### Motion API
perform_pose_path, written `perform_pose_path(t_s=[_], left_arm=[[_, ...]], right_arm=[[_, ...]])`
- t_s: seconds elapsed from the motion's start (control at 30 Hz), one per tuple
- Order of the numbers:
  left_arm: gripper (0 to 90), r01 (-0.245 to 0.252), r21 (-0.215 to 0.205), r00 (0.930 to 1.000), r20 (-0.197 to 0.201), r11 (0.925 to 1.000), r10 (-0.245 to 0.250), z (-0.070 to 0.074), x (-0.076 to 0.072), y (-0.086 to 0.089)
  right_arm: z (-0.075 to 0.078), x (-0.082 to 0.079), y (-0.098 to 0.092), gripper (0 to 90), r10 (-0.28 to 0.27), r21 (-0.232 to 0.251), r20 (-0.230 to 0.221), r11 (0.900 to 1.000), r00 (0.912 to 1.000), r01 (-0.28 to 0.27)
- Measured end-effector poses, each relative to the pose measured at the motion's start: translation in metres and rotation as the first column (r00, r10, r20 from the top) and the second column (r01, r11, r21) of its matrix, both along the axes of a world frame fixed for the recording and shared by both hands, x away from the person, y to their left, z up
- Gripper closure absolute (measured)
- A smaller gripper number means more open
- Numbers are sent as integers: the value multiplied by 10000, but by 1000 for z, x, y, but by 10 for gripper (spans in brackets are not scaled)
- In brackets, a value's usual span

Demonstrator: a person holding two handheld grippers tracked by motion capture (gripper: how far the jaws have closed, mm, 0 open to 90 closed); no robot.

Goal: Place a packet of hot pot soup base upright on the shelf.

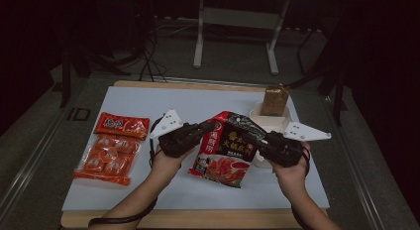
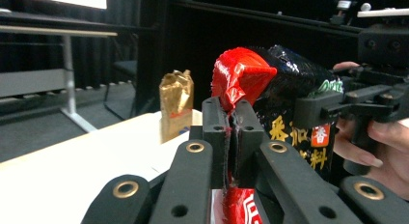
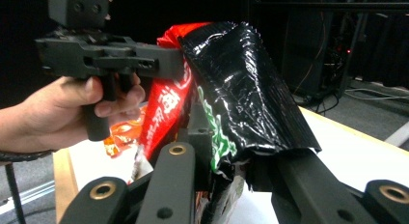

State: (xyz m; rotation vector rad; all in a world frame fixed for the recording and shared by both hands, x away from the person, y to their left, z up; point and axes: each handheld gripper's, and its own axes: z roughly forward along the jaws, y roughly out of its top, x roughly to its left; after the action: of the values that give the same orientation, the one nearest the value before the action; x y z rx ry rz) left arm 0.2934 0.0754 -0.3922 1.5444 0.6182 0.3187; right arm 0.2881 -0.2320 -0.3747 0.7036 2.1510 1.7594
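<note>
Left tongs [image 2: 230,137] clamped on red-black packet [image 1: 229,148]; right tongs [image 3: 226,151] pinch its other edge.

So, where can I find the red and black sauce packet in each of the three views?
High view: red and black packet at centre, between both grippers.
Left gripper view: centre-right, its red edge pinched by the jaws.
Right gripper view: centre, rising between the jaws.
Shared landmark: the white table.

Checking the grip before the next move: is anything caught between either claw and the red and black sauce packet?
Nothing visible. The left claw pinches the sauce packet directly at its edge; the right claw has the opposite edge between its jaws.
</note>
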Motion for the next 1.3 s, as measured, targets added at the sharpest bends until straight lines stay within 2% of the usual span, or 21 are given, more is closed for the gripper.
perform_pose_path(t_s=[0.07,0.2,0.33,0.47,0.53,0.57,0.63,0.7,0.77,0.9,0.97,1.13,1.23,1.3], left_arm=[[868,61,30,10000,79,10000,-62,-1,0,0],[798,264,263,9995,-154,9993,-260,-1,3,0],[653,218,306,9997,-124,9993,-214,1,3,2],[478,19,377,10000,-60,9993,-17,2,1,4],[377,-29,243,9995,-309,9997,37,2,0,5],[366,-83,194,9988,-474,9998,92,3,0,6],[275,-138,-2,9977,-668,9999,137,3,-1,7],[210,-18,136,9988,-493,9999,25,3,-3,9],[160,-122,317,9997,-198,9994,129,3,-5,10],[61,-349,984,9993,177,9945,334,2,-8,10],[45,-231,1017,9997,143,9946,218,0,-10,10],[45,-259,1531,9995,202,9879,231,-7,-18,13],[45,-226,1454,9997,136,9891,208,-15,-23,18],[45,-324,1544,9995,10,9875,327,-20,-25,21]], right_arm=[[2,1,-1,772,70,-44,-25,10000,10000,-71],[4,2,-2,775,187,-183,-85,9997,9998,-189],[5,0,-3,775,154,-326,28,9994,9999,-153],[6,2,-6,776,216,-244,-94,9995,9997,-218],[8,2,-7,776,229,-280,-37,9993,9997,-230],[9,2,-7,776,264,-275,-24,9993,9996,-264],[11,3,-6,776,214,-354,95,9992,9997,-210],[12,4,-7,775,187,-366,114,9992,9998,-183],[13,6,-8,775,148,-374,148,9992,9998,-143],[17,11,-13,774,172,-349,155,9993,9997,-167],[19,15,-16,774,136,-291,146,9995,9998,-132],[27,22,-22,773,211,-403,516,9990,9984,-190],[33,26,-26,773,194,-407,791,9990,9967,-163],[37,27,-29,773,123,-462,1057,9989,9943,-74]])
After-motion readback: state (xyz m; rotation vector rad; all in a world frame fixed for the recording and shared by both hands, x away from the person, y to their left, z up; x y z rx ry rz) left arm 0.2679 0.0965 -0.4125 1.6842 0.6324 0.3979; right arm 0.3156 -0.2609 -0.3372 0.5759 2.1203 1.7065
